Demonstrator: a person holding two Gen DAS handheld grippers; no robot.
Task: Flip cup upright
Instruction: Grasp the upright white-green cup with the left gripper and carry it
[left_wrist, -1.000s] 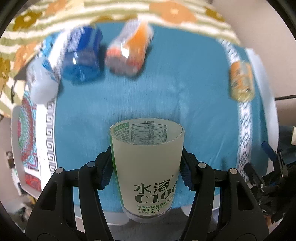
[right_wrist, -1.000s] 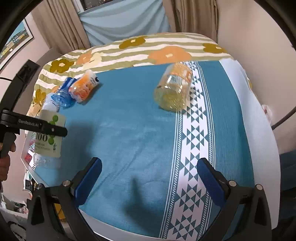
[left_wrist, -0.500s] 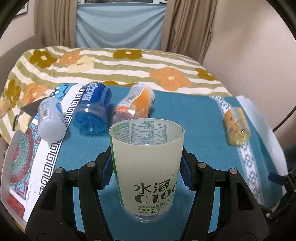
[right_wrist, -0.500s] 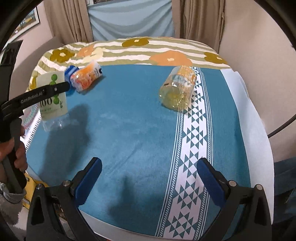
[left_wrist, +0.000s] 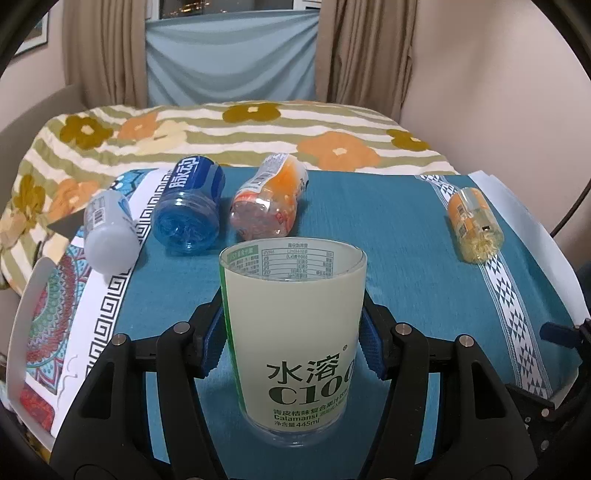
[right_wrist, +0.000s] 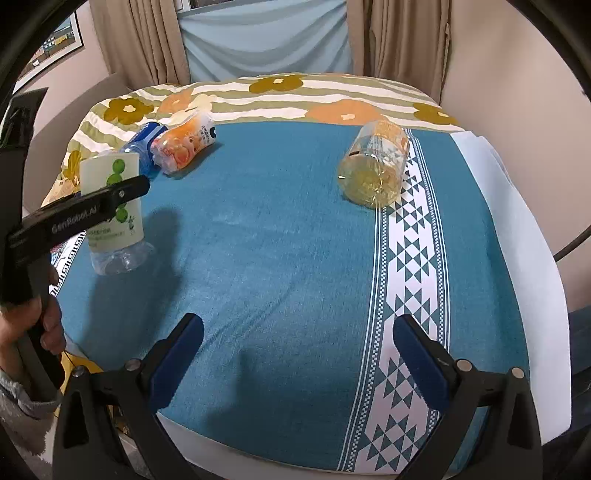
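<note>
My left gripper (left_wrist: 293, 332) is shut on a pale green C100 cup (left_wrist: 295, 332), held upright with its open mouth up, its clear base at or just above the teal cloth (left_wrist: 388, 229). The same cup (right_wrist: 110, 206) shows at the left of the right wrist view, clamped by the left gripper (right_wrist: 92, 210). My right gripper (right_wrist: 295, 354) is open and empty, low over the near edge of the cloth. A yellow cup (right_wrist: 375, 166) lies on its side on the white patterned stripe; it also shows in the left wrist view (left_wrist: 474, 223).
An orange cup (left_wrist: 267, 201), a blue cup (left_wrist: 188, 210) and a white cup (left_wrist: 107, 230) lie on their sides at the far left. A flowered blanket (left_wrist: 258, 125) covers the bed behind. White sheet (right_wrist: 517, 229) edges the right side.
The left gripper has tilted from looking down to level, bringing the held cup upright and lower toward the cloth. The right gripper has stayed open, almost still.
</note>
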